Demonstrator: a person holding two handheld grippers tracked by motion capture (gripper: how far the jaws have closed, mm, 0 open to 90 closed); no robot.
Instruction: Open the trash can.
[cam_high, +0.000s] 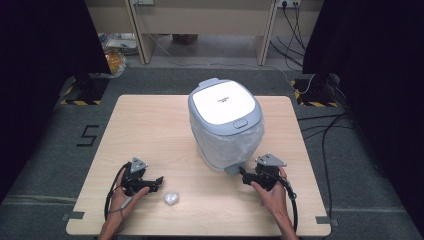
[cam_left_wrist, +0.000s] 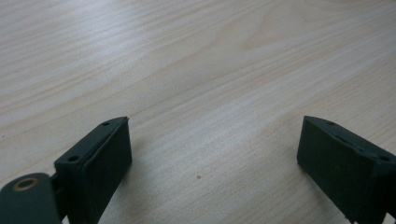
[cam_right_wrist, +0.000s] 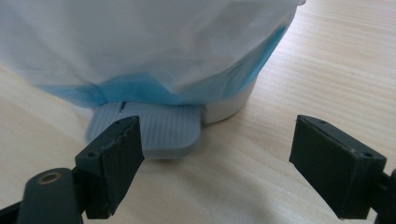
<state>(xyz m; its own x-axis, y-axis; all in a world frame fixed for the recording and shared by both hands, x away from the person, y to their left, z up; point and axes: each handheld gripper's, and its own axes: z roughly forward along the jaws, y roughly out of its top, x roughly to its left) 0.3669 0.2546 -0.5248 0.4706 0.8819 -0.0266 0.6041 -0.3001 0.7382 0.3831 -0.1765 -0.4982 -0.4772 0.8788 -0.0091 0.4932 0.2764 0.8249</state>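
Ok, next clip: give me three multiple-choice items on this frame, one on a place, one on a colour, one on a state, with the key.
1. Where does the small white wad lie?
A. on the bin's lid
B. on the table between the two grippers
C. on the floor

2. What colour is the pedal bin's lid?
A. white with a grey rim
B. red
C. black

3. How do the right gripper's jaws stand?
A. shut on the pedal
B. shut on the liner
C. open, near the grey pedal

Key: 1 B, the high view shows it just right of the left gripper. 2 A, seen from above. 3 C, the right gripper view shows a wide gap.
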